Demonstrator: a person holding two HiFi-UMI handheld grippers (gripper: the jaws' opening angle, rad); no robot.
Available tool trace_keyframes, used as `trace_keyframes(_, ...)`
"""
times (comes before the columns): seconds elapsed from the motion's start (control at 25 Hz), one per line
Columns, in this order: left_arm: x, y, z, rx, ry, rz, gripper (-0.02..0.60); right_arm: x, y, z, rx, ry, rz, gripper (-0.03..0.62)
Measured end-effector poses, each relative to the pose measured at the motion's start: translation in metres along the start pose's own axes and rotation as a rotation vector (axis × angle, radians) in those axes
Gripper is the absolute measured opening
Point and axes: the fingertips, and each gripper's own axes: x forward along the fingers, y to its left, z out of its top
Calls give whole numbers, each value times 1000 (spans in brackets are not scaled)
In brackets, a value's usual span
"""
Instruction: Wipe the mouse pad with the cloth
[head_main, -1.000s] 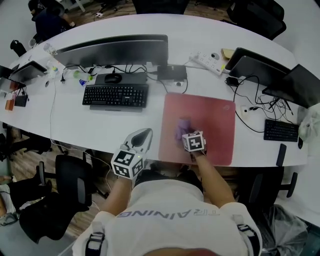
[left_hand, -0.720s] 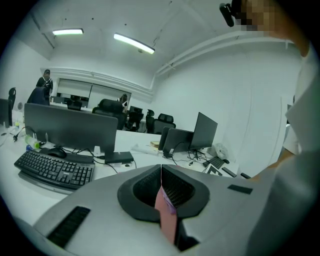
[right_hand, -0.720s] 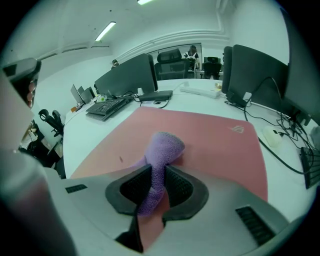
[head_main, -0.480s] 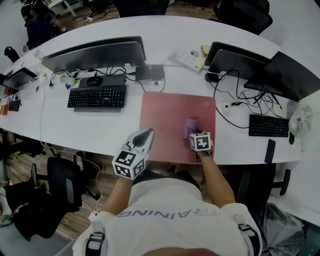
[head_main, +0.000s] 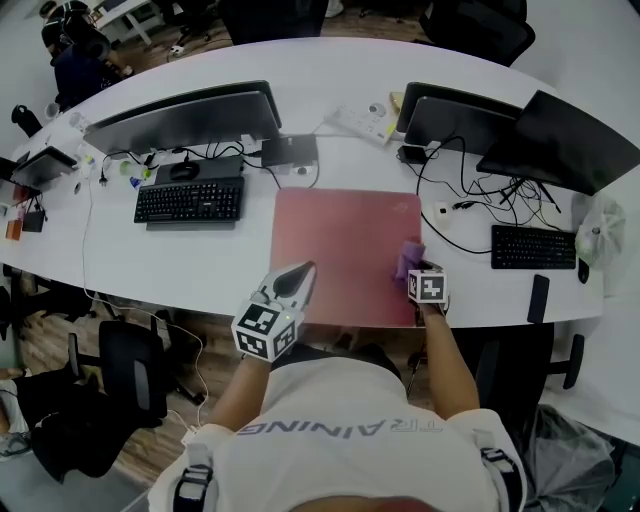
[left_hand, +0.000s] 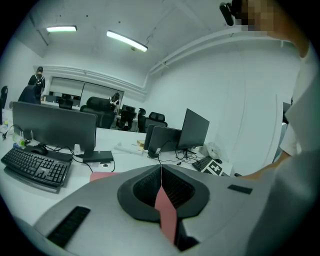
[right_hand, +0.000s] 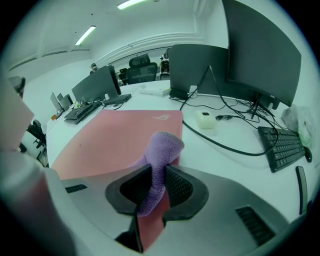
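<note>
In the head view the right gripper (head_main: 416, 270) and cloth (head_main: 407, 257) have slid from the middle of the pad (head_main: 340, 240) to its right edge; in its own view the left gripper (left_hand: 161, 170) is pressed together, empty; the right gripper view shows jaws pinching the cloth, which drapes onto the pad just ahead.

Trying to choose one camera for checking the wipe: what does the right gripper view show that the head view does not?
Only the right gripper view shows the right hand-held gripper with its jaws shut on the purple cloth, a strand running down between them. Only the head view shows the left hand-held gripper, by the near left corner of the red mouse pad. Both show the cloth at the pad's right edge, the black keyboard to the right and the dark monitors.
</note>
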Motion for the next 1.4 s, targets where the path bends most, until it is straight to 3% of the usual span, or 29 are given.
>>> trace_keyframes(0.28, -4, 2, -4, -13, 9, -34, 32, -13, -25, -10, 90, -28, -85, 95)
trace_keyframes(0.48, -28, 24, -9, -19, 11, -33, 32, -33, 5, -4, 118, -114, -71, 94)
trace_keyframes(0.68, -70, 53, -15, -30, 5, -21, 32, -52, 83, 7, 81, -172, -25, 94)
trace_keyframes(0.88, -120, 92, -23, -41, -7, 13, 32, -52, 202, 21, -15, -190, 108, 94)
trace_keyframes(1.16, -194, 137, -36, -70, -38, 71, 32, -40, 342, 16, -130, -155, 256, 94)
trace_keyframes(1.4, -239, 165, -46, -87, -70, 109, 32, -18, 419, -7, -192, -83, 323, 94)
